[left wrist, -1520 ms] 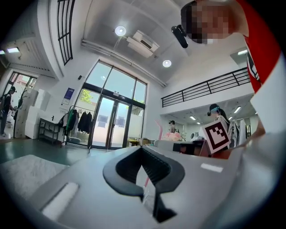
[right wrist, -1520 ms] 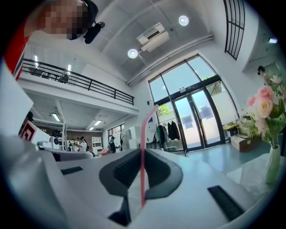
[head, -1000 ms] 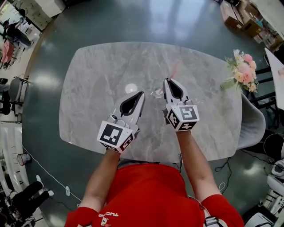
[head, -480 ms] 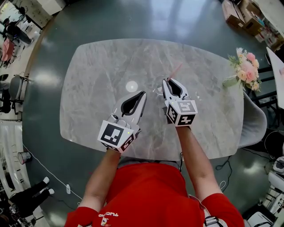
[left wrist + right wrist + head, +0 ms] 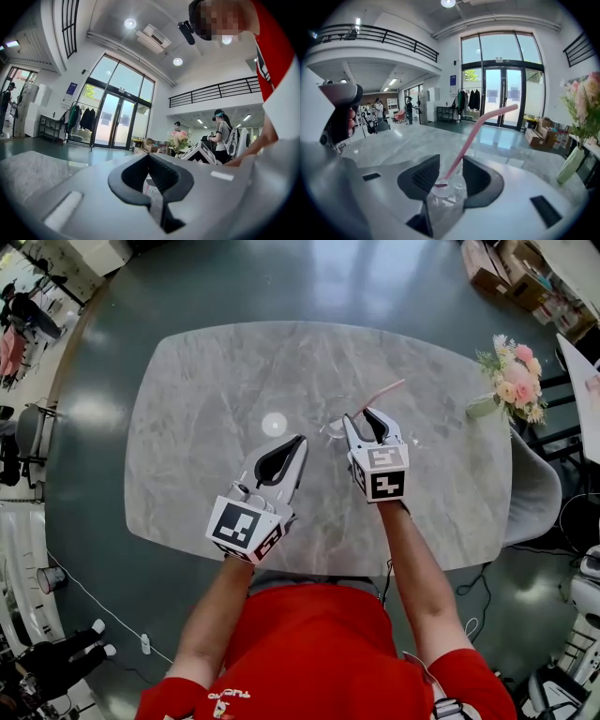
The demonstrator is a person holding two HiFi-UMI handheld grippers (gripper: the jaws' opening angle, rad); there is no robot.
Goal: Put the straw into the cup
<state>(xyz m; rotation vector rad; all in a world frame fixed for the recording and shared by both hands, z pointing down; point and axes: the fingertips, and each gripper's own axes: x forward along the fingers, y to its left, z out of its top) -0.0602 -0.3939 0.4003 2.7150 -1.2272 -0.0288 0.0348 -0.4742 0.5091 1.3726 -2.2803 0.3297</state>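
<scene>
Pink straw stands in clear cup, leaning right, so placement looks done. Right gripper: jaws just opened, apart, straw between, unpinched. Left gripper: jaws together, empty. Left to do: withdraw right gripper.

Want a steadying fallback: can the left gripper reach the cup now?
Probably yes: only bare table between the left gripper and the cup; the open right gripper sits at its other side.

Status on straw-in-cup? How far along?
Done: the straw leans inside the clear cup. In hand: the right gripper has just opened its jaws; they flank the straw without pressing. Remaining: draw that gripper clear. The left gripper is shut, uninvolved.
</scene>
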